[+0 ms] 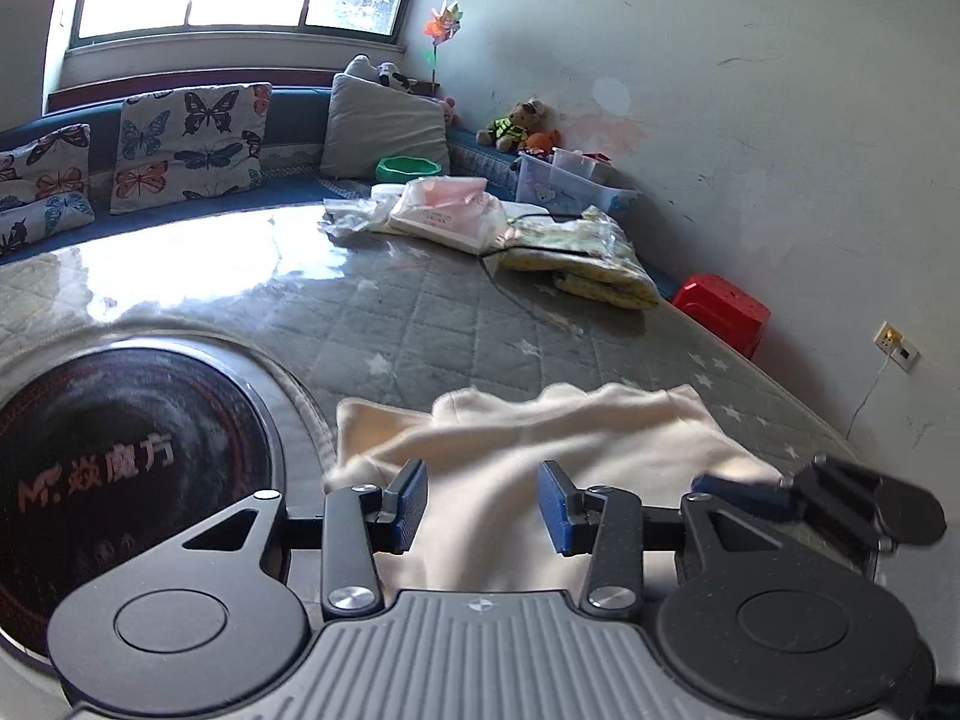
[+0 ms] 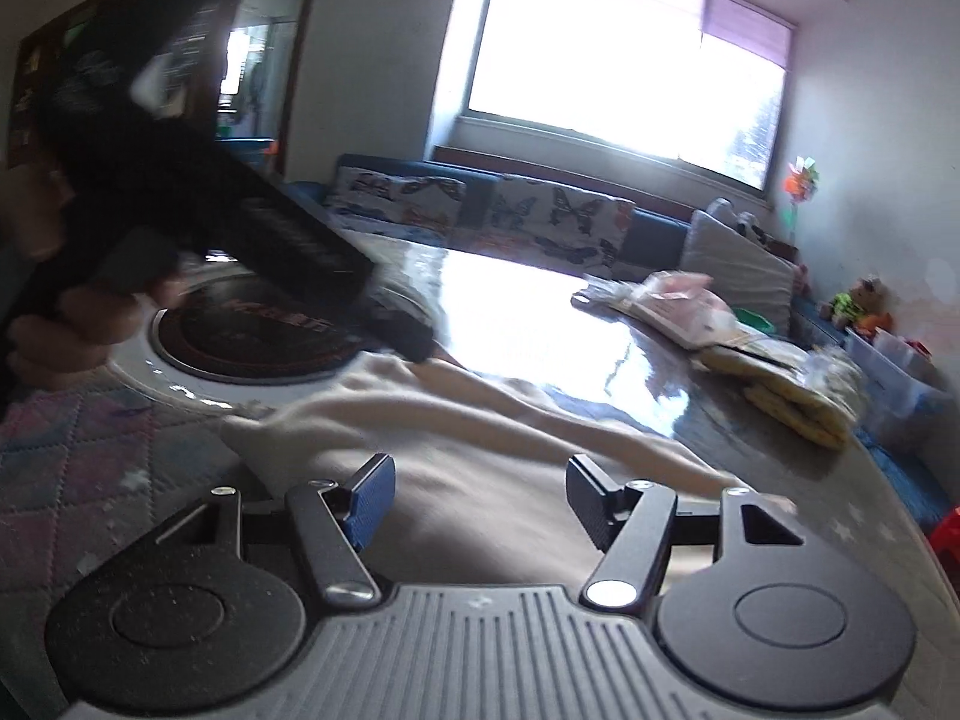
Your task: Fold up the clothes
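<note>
A cream garment [image 1: 540,450] lies crumpled on the quilted table cover, near the front edge. My left gripper [image 1: 483,507] is open just above its near part, nothing between the blue pads. In the right wrist view the same garment [image 2: 480,450] spreads ahead of my right gripper [image 2: 480,501], which is open and empty over it. The left gripper [image 2: 396,336] shows blurred at the garment's far left edge, held by a hand. The right gripper [image 1: 792,495] shows at the garment's right edge in the left wrist view.
A round black hotplate [image 1: 120,480] is set in the table left of the garment. Packaged clothes [image 1: 450,210] and a yellow folded cloth [image 1: 600,270] lie at the far side. Butterfly cushions [image 1: 186,144], a plastic box [image 1: 570,186] and a red stool [image 1: 720,309] stand beyond.
</note>
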The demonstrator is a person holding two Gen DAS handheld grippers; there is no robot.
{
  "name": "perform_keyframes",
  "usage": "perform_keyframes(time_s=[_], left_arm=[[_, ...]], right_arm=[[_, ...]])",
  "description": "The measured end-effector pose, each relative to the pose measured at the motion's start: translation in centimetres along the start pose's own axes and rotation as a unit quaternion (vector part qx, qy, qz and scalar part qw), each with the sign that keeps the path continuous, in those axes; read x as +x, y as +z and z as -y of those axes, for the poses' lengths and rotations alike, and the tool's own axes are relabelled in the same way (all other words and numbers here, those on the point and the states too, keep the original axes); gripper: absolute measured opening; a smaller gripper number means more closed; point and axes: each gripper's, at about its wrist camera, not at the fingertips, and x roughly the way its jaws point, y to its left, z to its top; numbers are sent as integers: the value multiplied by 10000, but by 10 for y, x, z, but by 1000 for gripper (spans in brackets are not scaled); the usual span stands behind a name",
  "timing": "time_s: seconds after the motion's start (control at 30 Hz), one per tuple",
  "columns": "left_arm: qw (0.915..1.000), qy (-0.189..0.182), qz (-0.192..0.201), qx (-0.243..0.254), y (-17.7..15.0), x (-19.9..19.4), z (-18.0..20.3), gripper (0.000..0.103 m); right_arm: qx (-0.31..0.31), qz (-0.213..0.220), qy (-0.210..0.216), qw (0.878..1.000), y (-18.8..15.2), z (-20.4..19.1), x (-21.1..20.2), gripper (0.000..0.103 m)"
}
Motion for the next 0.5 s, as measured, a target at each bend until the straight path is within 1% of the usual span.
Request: perform_keyframes(time_s=[0.13, 0.33, 0.4, 0.5], left_arm=[[9999, -61, -128, 28, -20, -4, 8, 44], [9995, 3, -303, -54, -40, -6, 8, 44], [9995, 23, -307, -79, -43, -7, 8, 44], [9996, 42, -258, -122, -43, -11, 9, 45]], right_arm=[[358, -216, -363, 9985, -15, 26, -9, 65], [711, -503, -510, 9949, -34, 44, -25, 67], [745, -528, -542, 9943, -38, 44, -31, 67], [778, -342, -473, 9953, -26, 42, -34, 67]])
